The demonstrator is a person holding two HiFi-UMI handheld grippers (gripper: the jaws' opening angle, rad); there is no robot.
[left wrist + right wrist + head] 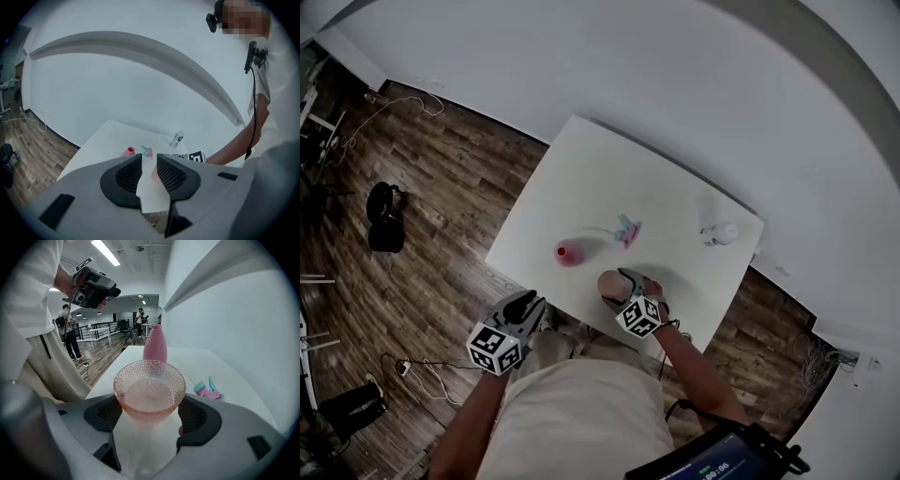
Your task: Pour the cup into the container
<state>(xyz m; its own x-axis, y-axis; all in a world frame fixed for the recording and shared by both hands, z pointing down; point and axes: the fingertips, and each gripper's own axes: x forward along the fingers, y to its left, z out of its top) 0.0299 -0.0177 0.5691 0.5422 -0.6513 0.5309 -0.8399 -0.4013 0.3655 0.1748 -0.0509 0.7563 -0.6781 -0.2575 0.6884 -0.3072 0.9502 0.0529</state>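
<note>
Fingers [105,414] of the right gripper [150,417] stand wide apart, flanking but not squeezing a pink dimpled glass cup [150,390] on the white table [201,363], with a pink bottle [155,347] beyond. The left gripper [149,169] is slightly parted and empty.

Table [600,178]: white, rectangular
Middle: pink bottle [569,252], small pink-and-blue thing [627,230] nearby
Near edge: pink glass cup [610,282]
Far corner: small white bottle [721,232]

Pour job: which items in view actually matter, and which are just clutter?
Job:
- pink cup, standing between the open jaws of the right gripper
- pink bottle-shaped container, beyond the cup

Lying about:
- small pink-and-teal item
- small white bottle
</note>
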